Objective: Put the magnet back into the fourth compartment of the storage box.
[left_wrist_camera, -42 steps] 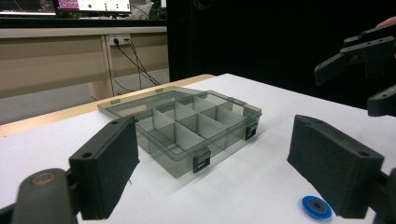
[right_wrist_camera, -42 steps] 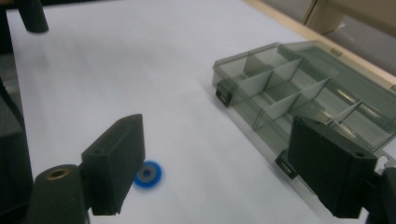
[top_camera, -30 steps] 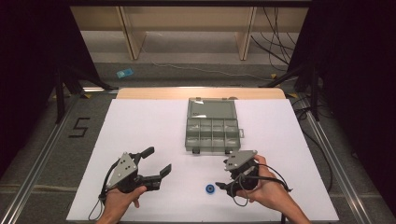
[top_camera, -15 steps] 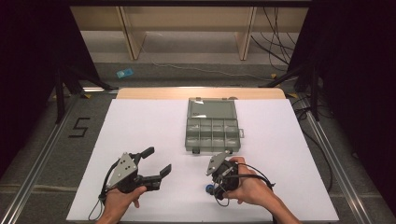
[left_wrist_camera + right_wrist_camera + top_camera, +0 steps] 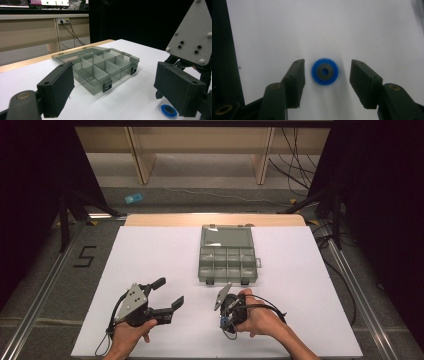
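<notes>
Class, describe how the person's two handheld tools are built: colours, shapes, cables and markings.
Both the left tool and right tool have two blocky black jaws with brass-coloured pivots. Each carries a grey triangular plate studded with screws and trails a thin black cable. The forearms are bare, without sleeves.

surface: white table point(image 5: 150, 250), wooden strip along far edge | on it: grey box point(image 5: 227, 255), lid open flat toward the far edge, compartments toward the person, centre-far | blue disc point(image 5: 325, 71) with dark centre, flat on the near part, well apart from box
</notes>
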